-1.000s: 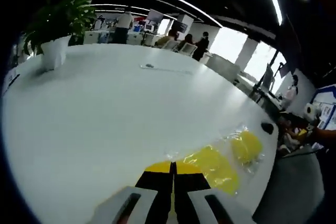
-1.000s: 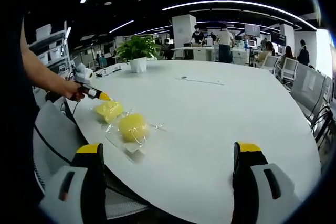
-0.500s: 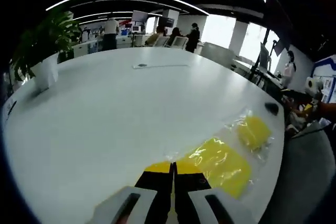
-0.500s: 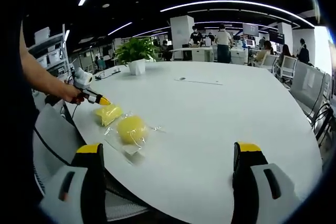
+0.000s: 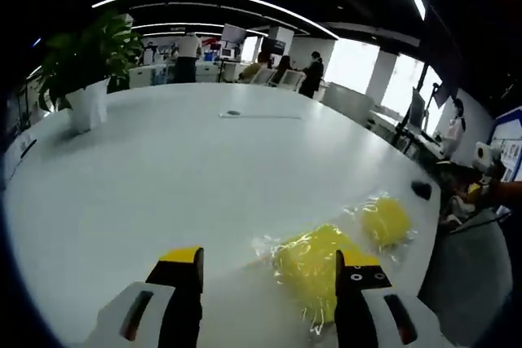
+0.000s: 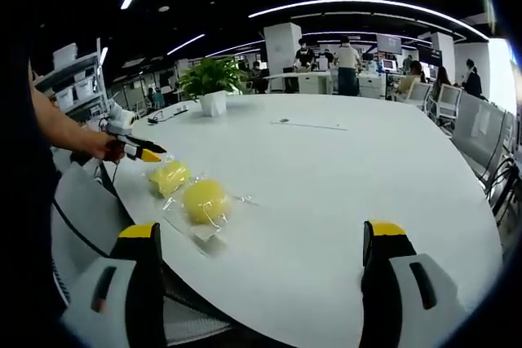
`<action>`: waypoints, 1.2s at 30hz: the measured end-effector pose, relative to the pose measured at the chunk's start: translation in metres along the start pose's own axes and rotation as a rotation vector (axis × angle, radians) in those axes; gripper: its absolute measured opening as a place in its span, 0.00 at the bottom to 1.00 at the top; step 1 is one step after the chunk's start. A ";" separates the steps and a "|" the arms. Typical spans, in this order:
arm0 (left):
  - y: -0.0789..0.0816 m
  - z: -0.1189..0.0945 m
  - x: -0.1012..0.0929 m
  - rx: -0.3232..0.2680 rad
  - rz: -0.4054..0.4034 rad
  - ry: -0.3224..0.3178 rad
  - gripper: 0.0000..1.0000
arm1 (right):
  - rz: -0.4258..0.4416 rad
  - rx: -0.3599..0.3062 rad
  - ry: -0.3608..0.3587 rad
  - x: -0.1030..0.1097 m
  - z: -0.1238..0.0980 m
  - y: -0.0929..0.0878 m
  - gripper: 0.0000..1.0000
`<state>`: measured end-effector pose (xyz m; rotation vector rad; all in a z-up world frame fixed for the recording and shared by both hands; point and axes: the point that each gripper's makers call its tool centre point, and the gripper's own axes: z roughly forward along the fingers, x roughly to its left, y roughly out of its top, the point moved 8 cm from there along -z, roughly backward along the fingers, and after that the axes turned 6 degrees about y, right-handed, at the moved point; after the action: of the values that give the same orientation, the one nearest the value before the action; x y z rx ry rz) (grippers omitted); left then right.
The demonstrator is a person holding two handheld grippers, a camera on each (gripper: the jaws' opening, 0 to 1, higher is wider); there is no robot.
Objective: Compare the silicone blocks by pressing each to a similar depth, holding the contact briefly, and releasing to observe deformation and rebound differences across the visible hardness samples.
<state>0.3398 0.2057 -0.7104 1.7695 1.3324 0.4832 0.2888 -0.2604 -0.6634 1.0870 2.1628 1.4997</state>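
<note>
Counter point(image 6: 351, 177): one large white counter is seen in both views; it is taken as the landmark.
Silicone blocks: two yellow blocks are counted, each wrapped in clear film, lying just beside one another near the counter's edge on the person's side.
Near block point(image 5: 314, 262): a flatter, squarish block; in the left gripper view it lies on the counter just ahead of the left tool, partly behind the right jaw.
Far block point(image 5: 385, 219): a rounder block, farther along the counter's edge in the left gripper view; in the right gripper view it point(image 6: 205, 200) is the closer of the two.
Left tool point(image 5: 269, 270): its two yellow-tipped jaws are spread wide apart and nothing is held; in the right gripper view it point(image 6: 151, 153) is seen in a hand point(image 6: 102, 146), just beside the squarish block point(image 6: 169, 175); contact cannot be judged.
Right tool point(image 6: 259, 242): its jaws are spread wide and are empty; it is held at the counter's near edge, well apart from both blocks.
Plant point(image 6: 212, 79): one potted plant in a white pot stands on the counter's far side.
People: several are seen beyond the counter, in the office background.
</note>
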 end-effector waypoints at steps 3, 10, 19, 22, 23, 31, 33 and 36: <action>0.001 -0.014 -0.007 -0.065 -0.021 -0.014 0.85 | 0.002 0.002 0.002 -0.001 0.000 0.000 0.96; 0.001 -0.041 -0.023 -0.090 0.043 -0.044 0.98 | 0.003 0.021 0.012 0.000 0.004 0.000 0.96; 0.004 -0.073 -0.037 -0.099 0.081 -0.086 1.00 | -0.011 0.046 0.026 -0.001 0.010 0.001 0.96; 0.007 -0.086 -0.045 -0.101 0.070 -0.079 1.00 | -0.009 0.054 0.031 -0.002 0.013 0.002 0.96; 0.006 -0.088 -0.046 -0.104 0.070 -0.077 1.00 | -0.011 0.055 0.033 -0.002 0.015 0.002 0.96; -0.014 -0.090 -0.044 -0.078 0.042 -0.078 1.00 | -0.024 0.064 0.052 0.000 0.022 0.004 0.96; -0.014 -0.090 -0.045 -0.081 0.040 -0.077 1.00 | -0.024 0.070 0.060 0.001 0.023 0.004 0.96; -0.014 -0.088 -0.041 -0.072 0.038 -0.078 1.00 | -0.023 0.071 0.062 0.001 0.022 0.005 0.96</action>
<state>0.2532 0.2039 -0.6646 1.7394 1.2152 0.4728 0.3039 -0.2440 -0.6684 1.0476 2.2786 1.4759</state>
